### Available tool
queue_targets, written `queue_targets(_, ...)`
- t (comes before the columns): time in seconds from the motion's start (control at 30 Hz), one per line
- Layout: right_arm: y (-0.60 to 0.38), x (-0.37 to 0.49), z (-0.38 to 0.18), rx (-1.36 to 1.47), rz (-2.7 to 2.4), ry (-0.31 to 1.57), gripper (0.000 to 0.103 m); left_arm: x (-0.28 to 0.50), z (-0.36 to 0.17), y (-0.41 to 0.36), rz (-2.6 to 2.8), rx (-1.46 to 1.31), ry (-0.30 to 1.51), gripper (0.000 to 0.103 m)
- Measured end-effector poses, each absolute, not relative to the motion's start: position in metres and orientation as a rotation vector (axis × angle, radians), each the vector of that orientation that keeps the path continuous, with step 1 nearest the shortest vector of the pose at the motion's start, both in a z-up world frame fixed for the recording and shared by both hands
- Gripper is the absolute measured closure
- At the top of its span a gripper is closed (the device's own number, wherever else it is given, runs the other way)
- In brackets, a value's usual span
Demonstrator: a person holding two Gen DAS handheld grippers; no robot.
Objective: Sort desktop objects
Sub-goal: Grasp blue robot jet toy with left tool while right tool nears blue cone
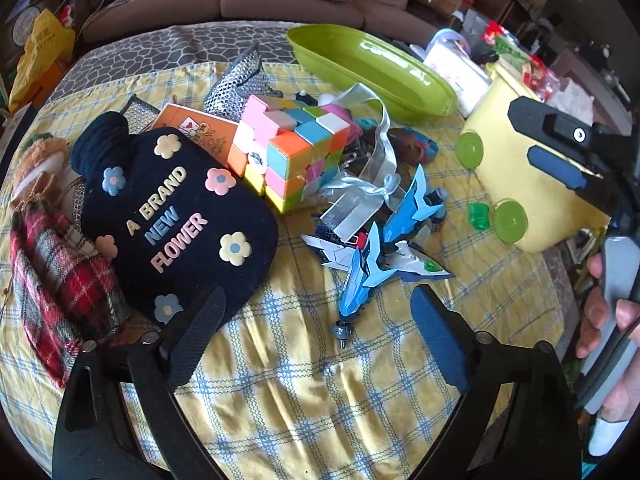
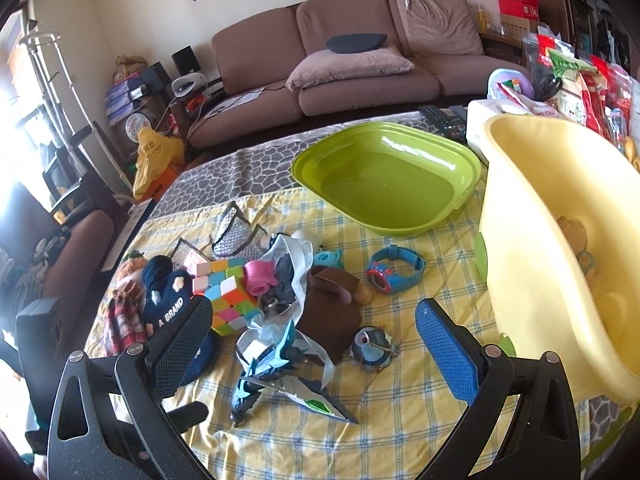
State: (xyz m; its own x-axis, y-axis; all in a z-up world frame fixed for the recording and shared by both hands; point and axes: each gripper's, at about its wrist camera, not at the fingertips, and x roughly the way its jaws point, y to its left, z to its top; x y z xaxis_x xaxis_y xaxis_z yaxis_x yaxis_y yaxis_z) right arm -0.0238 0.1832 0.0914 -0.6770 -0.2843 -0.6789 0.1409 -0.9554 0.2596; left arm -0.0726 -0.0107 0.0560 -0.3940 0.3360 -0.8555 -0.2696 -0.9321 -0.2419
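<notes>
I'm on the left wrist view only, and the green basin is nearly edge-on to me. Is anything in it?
Observer: No. The right wrist view looks down into the green basin, and its bottom is bare.
Operator: And the yellow tub? I see only its outside.
Observer: The yellow tub already holds something. A brownish item lies against its inner wall, but I cannot tell what it is.
Operator: Is the right hand-held gripper carrying anything?
Observer: No. The right hand-held gripper is open above the pile, with nothing between its pads.
</notes>
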Motion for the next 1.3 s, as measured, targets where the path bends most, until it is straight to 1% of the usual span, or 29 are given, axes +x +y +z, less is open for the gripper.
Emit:
queue_targets(0.07,0.185,-0.025,0.09,1.134,-2.665,-0.291,0.0,-0.074,0.049,-0.003,2.349,-1.482,-0.062,0.025)
queue_targets(0.2,0.191,-0.027,0.087,1.145,-2.66,-0.323,0.0,-0.078,0.042,0.008,2.348,-1.483,-0.031,0.034)
queue_targets(0.27,0.196,-0.028,0.085,1.154,-2.652,-0.343,0.001,-0.079,0.04,0.014,2.327,-1.483,-0.022,0.045)
queue_targets(0.33,0.201,-0.028,0.083,1.155,-2.644,-0.373,0.001,-0.079,0.037,0.021,2.304,-1.486,0.003,0.051)
queue_targets(0.4,0.205,-0.029,0.082,1.16,-2.636,-0.4,0.001,-0.08,0.03,0.027,2.293,-1.504,0.031,0.055)
queue_targets(0.47,0.209,-0.029,0.08,1.165,-2.63,-0.415,0.004,-0.083,0.022,0.031,2.281,-1.534,0.025,0.063)
queue_targets(0.53,0.211,-0.03,0.079,1.178,-2.63,-0.409,0.01,-0.085,0.02,0.032,2.305,-1.524,0.031,0.065)
queue_targets(0.57,0.211,-0.03,0.077,1.187,-2.63,-0.401,0.012,-0.086,0.02,0.033,2.316,-1.518,0.036,0.07)
queue_targets(0.63,0.212,-0.03,0.075,1.208,-2.627,-0.386,0.019,-0.087,0.02,0.034,2.329,-1.518,0.031,0.075)
queue_targets(0.67,0.213,-0.03,0.073,1.218,-2.624,-0.383,0.02,-0.088,0.02,0.034,2.335,-1.518,0.029,0.077)
queue_targets(0.7,0.213,-0.031,0.072,1.226,-2.621,-0.378,0.021,-0.088,0.02,0.033,2.338,-1.516,0.021,0.077)
queue_targets(0.77,0.214,-0.031,0.069,1.242,-2.624,-0.36,0.022,-0.089,0.022,0.03,2.342,-1.505,-0.01,0.081)
queue_targets(0.9,0.217,-0.033,0.065,1.264,-2.628,-0.349,0.024,-0.086,0.038,0.021,2.349,-1.474,-0.087,0.081)
queue_targets(1.07,0.217,-0.036,0.059,1.291,-2.624,-0.347,0.025,-0.082,0.064,0.0,2.355,-1.407,-0.213,0.082)
queue_targets(1.17,0.211,-0.042,0.049,1.336,-2.616,-0.31,0.029,-0.086,0.075,-0.017,2.335,-1.379,-0.33,0.082)
queue_targets(1.23,0.207,-0.046,0.041,1.377,-2.609,-0.278,0.036,-0.089,0.081,-0.027,2.328,-1.367,-0.383,0.082)
queue_targets(1.3,0.203,-0.051,0.031,1.421,-2.606,-0.238,0.039,-0.091,0.086,-0.037,2.322,-1.35,-0.436,0.082)
